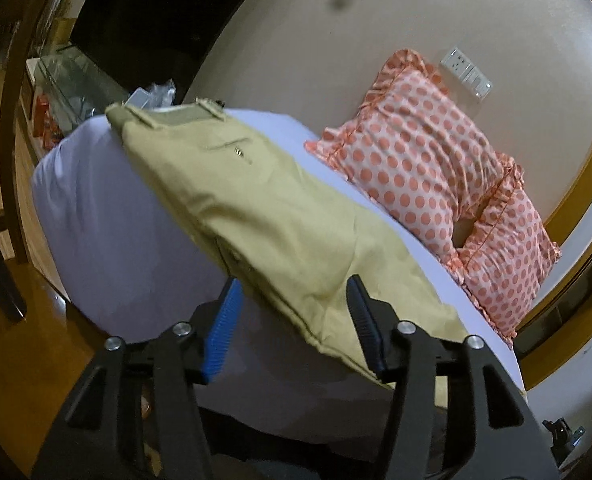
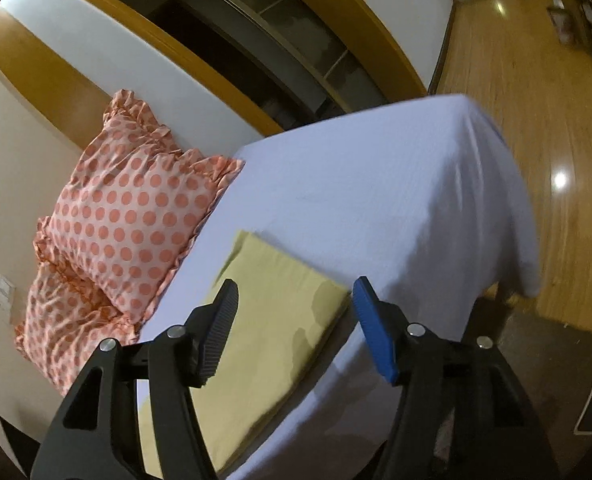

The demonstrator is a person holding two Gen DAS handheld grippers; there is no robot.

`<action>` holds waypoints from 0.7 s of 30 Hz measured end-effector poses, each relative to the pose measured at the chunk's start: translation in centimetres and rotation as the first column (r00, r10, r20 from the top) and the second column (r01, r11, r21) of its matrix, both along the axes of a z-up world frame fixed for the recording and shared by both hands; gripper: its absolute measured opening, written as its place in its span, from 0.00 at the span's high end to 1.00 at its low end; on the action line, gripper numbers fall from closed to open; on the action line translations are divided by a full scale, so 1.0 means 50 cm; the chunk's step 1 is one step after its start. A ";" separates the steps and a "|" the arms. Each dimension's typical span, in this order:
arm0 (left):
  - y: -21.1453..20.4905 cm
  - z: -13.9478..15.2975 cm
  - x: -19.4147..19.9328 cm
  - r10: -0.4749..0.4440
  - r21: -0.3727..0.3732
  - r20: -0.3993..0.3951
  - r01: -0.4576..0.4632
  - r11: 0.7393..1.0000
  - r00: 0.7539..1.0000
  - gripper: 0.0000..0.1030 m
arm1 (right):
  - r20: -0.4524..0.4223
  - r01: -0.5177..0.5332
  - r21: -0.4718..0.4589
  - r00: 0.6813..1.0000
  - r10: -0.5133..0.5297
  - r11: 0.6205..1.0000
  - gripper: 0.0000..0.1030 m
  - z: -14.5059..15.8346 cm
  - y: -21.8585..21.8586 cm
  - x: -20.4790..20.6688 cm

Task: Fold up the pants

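From the left wrist view, the left gripper (image 1: 293, 304) hangs over the near end of the pants (image 1: 255, 216) with its fingers (image 1: 225, 332) spread wide, one on each side of the cloth and nothing pinched. The worry here, as I see it, is that the fingers close on only the top layer near the hem; the layers would then slide apart and the leg edges would stop lining up. The bed (image 1: 107, 232) also falls away close to that end, so a careless tug could drag the cloth off the side. The pants are khaki, lying lengthwise across the pale sheet, waistband with its belt loops at the far end and a small metal stud near a pocket. They look already doubled leg on leg, fairly flat with soft wrinkles. Two dotted pillows (image 1: 416, 160) sit just beside them.

From the right wrist view, the right gripper (image 2: 293, 298) is likewise wide apart and holding nothing, poised above the squared end of the pants (image 2: 267, 320). That end lies near the bed's (image 2: 376, 184) edge, neat and straight, with a few darker patches I cannot explain. If this hand bites deeper than the other, I judge the fold would come out skewed. The pillows (image 2: 131, 208) are close enough that a swung fold might brush them.
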State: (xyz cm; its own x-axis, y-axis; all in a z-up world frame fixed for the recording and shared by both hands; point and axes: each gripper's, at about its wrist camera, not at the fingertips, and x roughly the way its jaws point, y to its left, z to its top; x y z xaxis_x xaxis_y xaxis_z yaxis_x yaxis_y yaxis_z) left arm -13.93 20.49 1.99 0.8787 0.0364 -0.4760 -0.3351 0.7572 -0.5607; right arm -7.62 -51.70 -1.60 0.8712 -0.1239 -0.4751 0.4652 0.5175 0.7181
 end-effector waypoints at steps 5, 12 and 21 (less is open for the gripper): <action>-0.006 0.005 0.006 -0.015 -0.015 0.008 0.015 1.000 1.000 0.44 | -0.063 0.000 -0.032 0.998 -0.002 0.999 0.43 -0.015 -0.003 0.016; -0.013 0.024 0.018 -0.040 0.009 0.021 0.040 0.999 0.999 0.40 | -0.021 -0.150 0.007 0.988 0.151 0.989 0.68 -0.043 0.047 0.035; 0.005 0.035 0.010 0.001 0.035 0.026 -0.002 0.999 1.000 0.27 | 0.102 -0.240 -0.149 0.961 0.256 0.959 0.97 0.000 0.120 0.090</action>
State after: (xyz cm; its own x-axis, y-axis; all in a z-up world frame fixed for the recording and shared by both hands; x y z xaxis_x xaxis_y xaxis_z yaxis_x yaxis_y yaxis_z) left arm -13.40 20.76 3.74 0.8906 0.0538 -0.4516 -0.3220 0.7760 -0.5424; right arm -3.13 -45.68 -1.61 0.9316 0.0479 -0.3604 0.2258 0.7009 0.6766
